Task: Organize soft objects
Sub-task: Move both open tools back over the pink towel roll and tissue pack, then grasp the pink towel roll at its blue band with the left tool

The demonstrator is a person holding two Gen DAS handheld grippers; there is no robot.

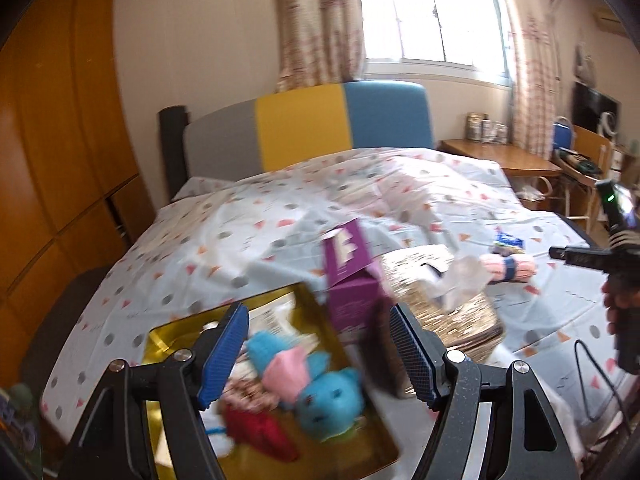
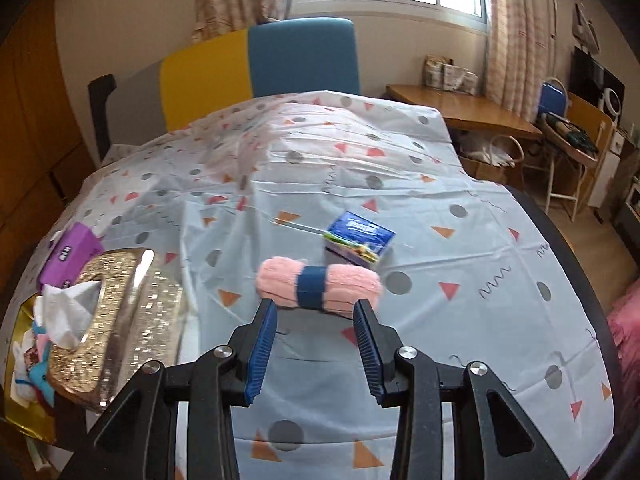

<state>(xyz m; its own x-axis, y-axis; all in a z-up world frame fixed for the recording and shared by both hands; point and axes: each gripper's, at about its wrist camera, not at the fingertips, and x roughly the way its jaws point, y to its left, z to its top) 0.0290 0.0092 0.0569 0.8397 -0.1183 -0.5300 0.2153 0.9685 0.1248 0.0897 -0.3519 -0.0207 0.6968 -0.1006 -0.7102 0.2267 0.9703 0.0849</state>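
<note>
Gold lining marked the open box [image 1: 320, 312] at the near left corner of the bed [image 1: 240, 240], as seen from the left wrist view. Inside it lay a blurred heap of soft toys: a blue plush figure [image 1: 330, 404], a pink piece [image 1: 286, 372] and a red piece [image 1: 260, 428]. The left gripper [image 1: 320, 356] hung above this box with its jaws spread and nothing between the blue pads. A purple carton [image 1: 352, 276] stood tilted at the box's far edge. Just to its right sat a glittery gold tissue box [image 1: 448, 304] with a white tissue [image 1: 460, 280] protruding. Further right on the patterned sheet lay the pink yarn skein [image 1: 508, 268], with a blue packet [image 1: 508, 240] beyond it. The right gripper's body showed at the right edge, held in a hand [image 1: 618, 304].

From the right wrist view, the right gripper [image 2: 316, 344] stood with jaws spread and empty. The pink yarn skein [image 2: 320, 286], wrapped by a dark blue band, lay crosswise on the sheet just ahead of the fingertips; contact could not be determined. The blue packet [image 2: 360, 240] lay just beyond the skein, to its right. The glittery gold tissue box [image 2: 116, 320], the purple carton [image 2: 70, 254] and the gold-lined box [image 2: 24, 420] sat at the left edge of the bed [image 2: 440, 280].
</note>
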